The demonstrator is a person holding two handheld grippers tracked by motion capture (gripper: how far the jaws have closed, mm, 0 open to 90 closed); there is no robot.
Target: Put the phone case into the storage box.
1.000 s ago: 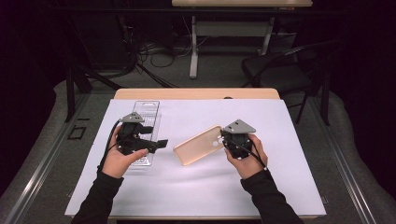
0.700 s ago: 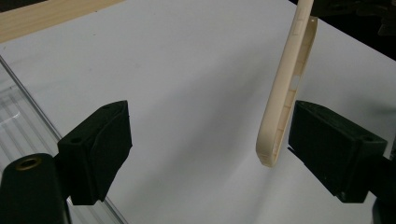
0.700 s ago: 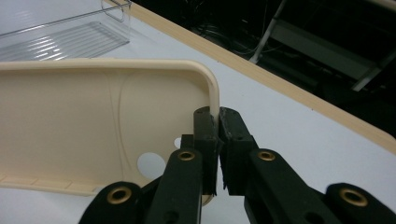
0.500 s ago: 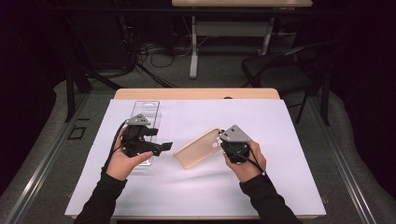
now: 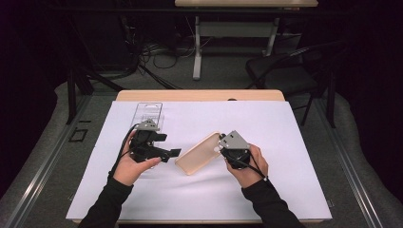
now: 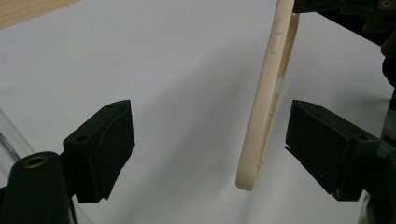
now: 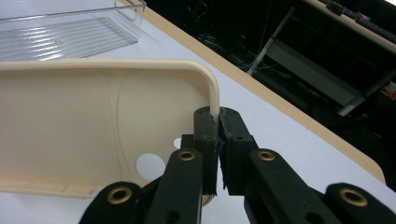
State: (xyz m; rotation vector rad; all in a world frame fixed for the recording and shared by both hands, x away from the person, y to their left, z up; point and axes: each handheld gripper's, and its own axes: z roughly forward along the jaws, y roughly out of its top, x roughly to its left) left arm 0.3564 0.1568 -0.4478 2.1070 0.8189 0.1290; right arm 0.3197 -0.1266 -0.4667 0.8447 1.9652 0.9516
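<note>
Beige and rubbery-looking, the phone case [image 5: 199,153] is being held off the white table cover [image 5: 285,142] by the right gripper [image 5: 222,144], whose jaws are pinching the case's thin side wall at the corner beside its camera holes, as the right gripper view [image 7: 217,122] shows plainly. That edge grip is probably chosen so the case's free end is sticking out sideways, offered toward the other hand. The left gripper [image 5: 174,152] is standing open, its jaws spread wide and touching nothing. In the left gripper view, the case [image 6: 266,112] is hanging edge-on between the two black jaws, nearer one jaw than the other, with a clear gap on both sides. So the case's free corner is lying inside the open jaws, ready, by the look of it, for a second grip. Beyond the case, farther from the person, a clear plastic tray [image 5: 147,112] is resting on the cover.
</note>
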